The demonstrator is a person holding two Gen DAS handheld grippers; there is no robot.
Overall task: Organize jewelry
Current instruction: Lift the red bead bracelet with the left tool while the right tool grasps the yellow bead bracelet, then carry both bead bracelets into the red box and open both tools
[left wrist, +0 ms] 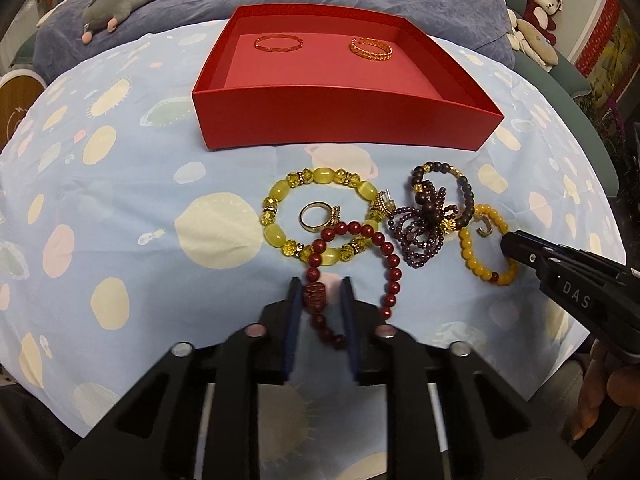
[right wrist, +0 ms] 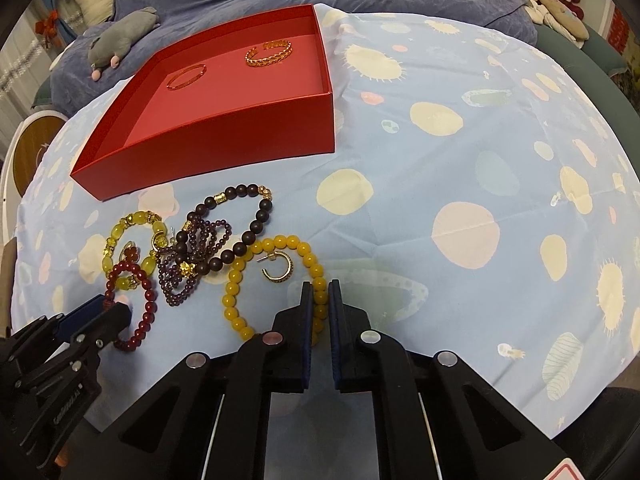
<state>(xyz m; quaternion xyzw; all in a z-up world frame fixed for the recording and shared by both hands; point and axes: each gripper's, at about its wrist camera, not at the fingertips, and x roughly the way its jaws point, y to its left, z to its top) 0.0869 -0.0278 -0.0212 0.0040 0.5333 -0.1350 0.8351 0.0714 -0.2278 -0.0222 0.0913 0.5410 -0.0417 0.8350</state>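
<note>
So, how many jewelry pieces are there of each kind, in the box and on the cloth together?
Beaded bracelets: 5 (yellow crystal, dark red, purple, dark brown, amber yellow)
Gold bangles in the red box: 2 ()
Rings: 1 ()
Hoop earrings: 2 ()
Total: 10

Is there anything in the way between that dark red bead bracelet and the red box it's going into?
Partly. The red bracelet overlaps the yellow bracelet, which lies between it and the red box. The box has no lid.

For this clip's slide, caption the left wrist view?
Left gripper straddles the red bead bracelet before the red box.
</note>
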